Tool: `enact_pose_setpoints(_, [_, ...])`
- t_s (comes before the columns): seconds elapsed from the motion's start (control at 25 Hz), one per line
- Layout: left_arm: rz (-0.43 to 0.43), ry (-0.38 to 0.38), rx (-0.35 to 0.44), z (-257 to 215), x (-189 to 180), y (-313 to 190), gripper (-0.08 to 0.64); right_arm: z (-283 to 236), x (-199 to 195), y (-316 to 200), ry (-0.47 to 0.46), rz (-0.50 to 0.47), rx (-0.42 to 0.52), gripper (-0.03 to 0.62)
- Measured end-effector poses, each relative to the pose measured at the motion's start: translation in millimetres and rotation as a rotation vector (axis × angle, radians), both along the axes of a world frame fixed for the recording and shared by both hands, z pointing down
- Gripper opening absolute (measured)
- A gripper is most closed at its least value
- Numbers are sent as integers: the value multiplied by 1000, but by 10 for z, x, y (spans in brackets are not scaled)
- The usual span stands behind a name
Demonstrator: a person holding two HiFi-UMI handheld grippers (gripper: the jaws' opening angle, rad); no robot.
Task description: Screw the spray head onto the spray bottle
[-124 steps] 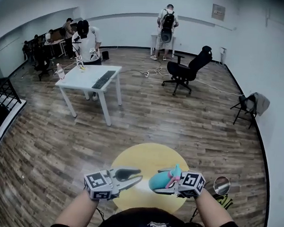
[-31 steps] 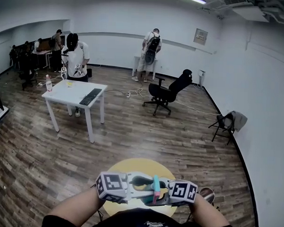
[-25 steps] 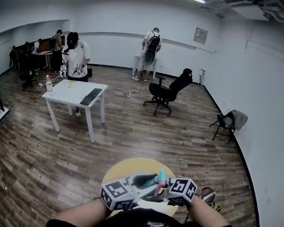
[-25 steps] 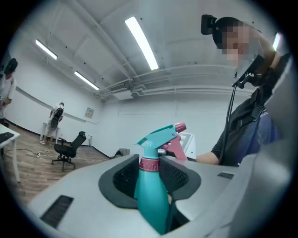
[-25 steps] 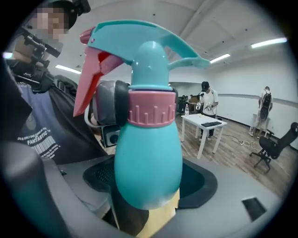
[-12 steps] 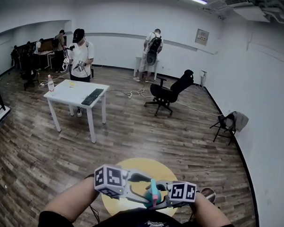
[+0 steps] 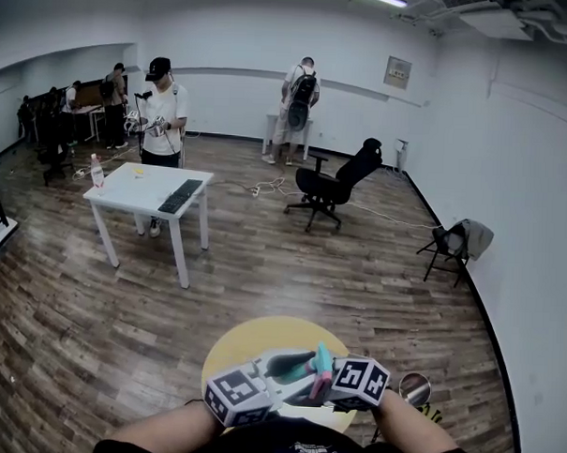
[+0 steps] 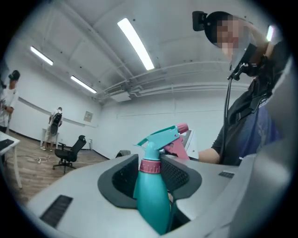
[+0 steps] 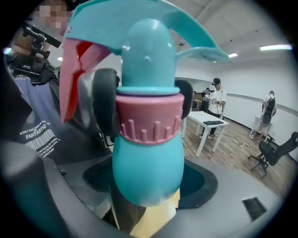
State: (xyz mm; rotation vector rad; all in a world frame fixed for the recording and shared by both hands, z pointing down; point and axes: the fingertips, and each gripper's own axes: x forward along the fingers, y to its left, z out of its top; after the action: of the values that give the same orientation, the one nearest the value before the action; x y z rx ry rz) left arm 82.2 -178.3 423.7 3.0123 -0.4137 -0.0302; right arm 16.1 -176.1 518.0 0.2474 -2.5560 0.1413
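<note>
Held close together before the body, the left gripper (image 7: 291, 370) is closing its fingers (image 8: 120, 179) around the spray head (image 8: 164, 137); the right gripper (image 7: 325, 387) clamps the spray bottle (image 9: 148, 172).

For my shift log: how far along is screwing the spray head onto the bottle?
Done: teal spray head sits on the teal plastic bottle, its pink ribbed collar seated. In hand: right gripper holds the bottle; left gripper's jaws are closing on the collar. Left: possibly tightening; tightness isn't visible.

The spray bottle (image 9: 148, 172) is coloured teal. The spray head (image 8: 158, 137) is shown in teal, with a ribbed pink collar (image 9: 149, 120), pink trigger (image 8: 174, 148) and nozzle (image 8: 182, 127). The round counter (image 7: 250, 337) is rendered yellow, the floor (image 7: 291, 259) brown wood-grain.
</note>
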Motion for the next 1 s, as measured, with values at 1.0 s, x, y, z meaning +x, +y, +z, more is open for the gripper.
enact_pose_setpoints(1.0, [2,146,29,-195,-131,-21,183,-235,-6,101,-138,-75,-60,396])
